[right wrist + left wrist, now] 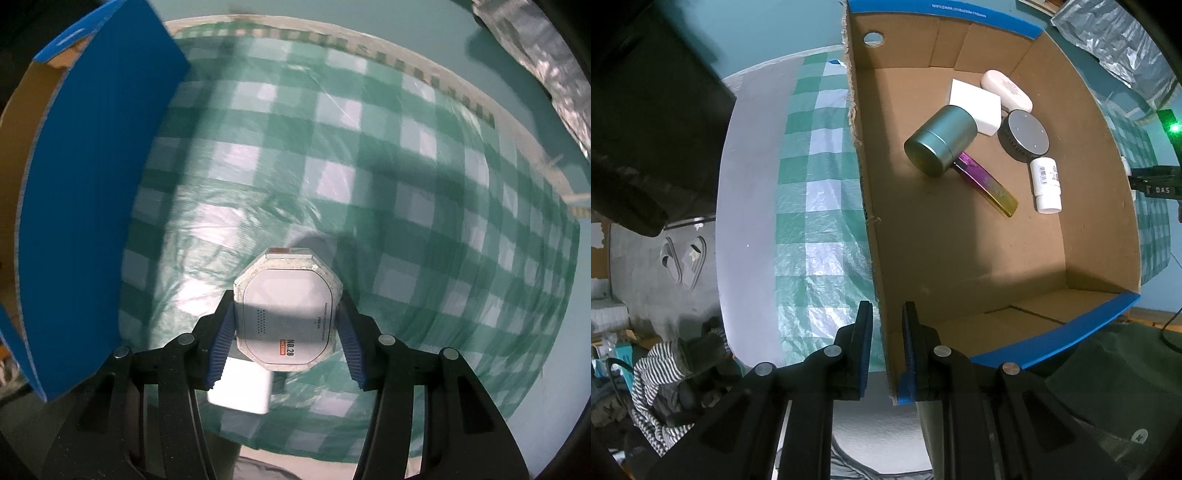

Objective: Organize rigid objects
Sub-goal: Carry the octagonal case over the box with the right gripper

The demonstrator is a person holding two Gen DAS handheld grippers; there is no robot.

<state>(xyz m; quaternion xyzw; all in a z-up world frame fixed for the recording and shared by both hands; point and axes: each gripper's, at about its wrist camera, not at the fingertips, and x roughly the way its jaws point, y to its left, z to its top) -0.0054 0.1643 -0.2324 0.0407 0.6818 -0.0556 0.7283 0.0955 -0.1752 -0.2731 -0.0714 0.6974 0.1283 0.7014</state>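
Observation:
My left gripper (887,325) points down and is shut on the near left wall of an open cardboard box (960,258) with blue outer sides. Inside the box lie a green round tin (940,138), a white cube (977,107), a pink case (1006,90), a dark round disc (1025,134), a white bottle (1046,184) and a purple-gold bar (986,184). My right gripper (287,299) is shut on a white octagonal box (284,321) labelled "NO.20", held above the checked tablecloth (369,166). The cardboard box's blue wall (92,203) stands to its left.
A small white block (243,391) lies on the cloth under the right gripper. A silver foil bag (1108,40) sits beyond the box. Slippers (683,258) and striped cloth (657,373) are on the floor at the left, and a dark green bag (1108,387) is near the box's front corner.

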